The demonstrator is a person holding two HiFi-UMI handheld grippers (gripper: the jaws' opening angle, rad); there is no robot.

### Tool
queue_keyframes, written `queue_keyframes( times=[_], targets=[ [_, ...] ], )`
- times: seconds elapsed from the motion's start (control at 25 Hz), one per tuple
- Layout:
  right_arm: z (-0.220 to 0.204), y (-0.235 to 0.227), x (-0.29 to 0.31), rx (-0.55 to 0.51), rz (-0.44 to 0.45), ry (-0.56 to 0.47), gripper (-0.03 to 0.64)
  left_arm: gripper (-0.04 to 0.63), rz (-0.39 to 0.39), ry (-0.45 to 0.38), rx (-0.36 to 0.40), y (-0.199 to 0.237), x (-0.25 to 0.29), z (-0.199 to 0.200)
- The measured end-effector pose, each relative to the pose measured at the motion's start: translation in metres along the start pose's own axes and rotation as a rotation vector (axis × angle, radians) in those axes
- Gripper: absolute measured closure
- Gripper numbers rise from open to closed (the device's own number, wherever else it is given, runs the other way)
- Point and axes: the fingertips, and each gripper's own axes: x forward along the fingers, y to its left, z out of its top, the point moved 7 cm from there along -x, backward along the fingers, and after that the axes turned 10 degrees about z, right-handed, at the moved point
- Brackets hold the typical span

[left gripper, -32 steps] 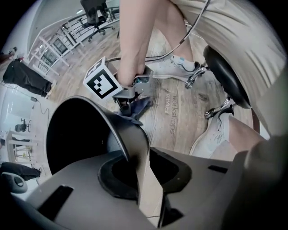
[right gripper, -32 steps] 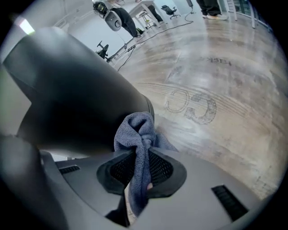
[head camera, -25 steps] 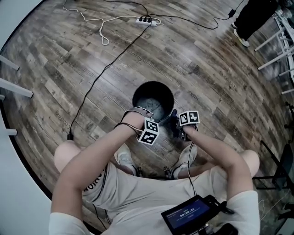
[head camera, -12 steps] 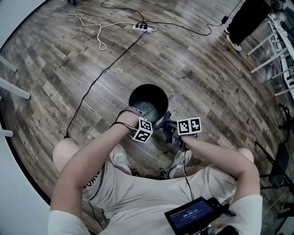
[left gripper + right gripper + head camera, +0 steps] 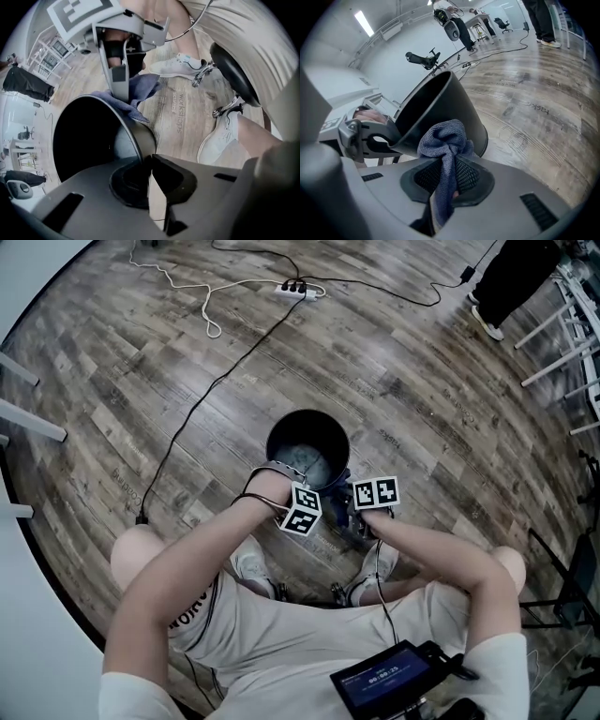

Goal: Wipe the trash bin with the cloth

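The black trash bin point(image 5: 308, 414) stands on the wood floor just in front of my feet. My left gripper point(image 5: 304, 486) is at its near rim. In the left gripper view the left gripper point(image 5: 149, 166) is shut, with the bin's rim point(image 5: 137, 132) pinched between the jaws. The bin point(image 5: 440, 101) leans in the right gripper view. My right gripper point(image 5: 445, 180) is shut on a bunched blue cloth point(image 5: 446, 139), which lies against the bin's outer wall. In the left gripper view the cloth point(image 5: 143, 86) is draped at the far rim under the right gripper point(image 5: 121, 70).
Black and white cables and a power strip point(image 5: 300, 285) lie on the floor beyond the bin. A person's legs point(image 5: 511, 277) and white racks point(image 5: 577, 334) are at the far right. My shoes point(image 5: 253, 563) and a stool's legs flank the bin.
The right gripper with the cloth has drawn in closer to the bin's near side. The left gripper has stayed at the rim.
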Motion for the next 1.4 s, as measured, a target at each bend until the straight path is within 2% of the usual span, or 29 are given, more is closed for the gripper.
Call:
queue_keyframes(
  times=[0.28, 0.64, 0.8, 0.96, 1.12, 1.24, 1.4],
  targets=[
    [-0.021, -0.048, 0.046, 0.022, -0.048, 0.044, 0.558, 0.568, -0.007, -0.009, -0.047, 0.005, 0.001, 0.005],
    [-0.052, -0.106, 0.107, 0.149, -0.098, 0.056, 0.558, 0.568, 0.001, -0.023, -0.134, 0.015, 0.002, 0.013],
    [-0.055, -0.111, 0.114, 0.175, -0.101, 0.037, 0.558, 0.565, 0.026, -0.03, -0.135, 0.013, 0.003, 0.011],
    [-0.052, -0.108, 0.096, 0.189, -0.134, 0.048, 0.558, 0.55, 0.013, -0.09, -0.169, 0.013, -0.002, 0.015],
    [-0.043, -0.091, 0.066, 0.135, -0.124, 0.092, 0.558, 0.48, 0.018, -0.063, -0.094, 0.01, -0.01, 0.007],
    [-0.032, -0.069, 0.04, 0.109, -0.1, 0.101, 0.558, 0.465, 0.01, -0.005, -0.04, 0.004, -0.008, -0.005],
    [-0.009, -0.031, 0.005, 0.091, -0.036, 0.052, 0.558, 0.46, 0.013, 0.061, 0.035, -0.001, 0.001, -0.022]
  ],
)
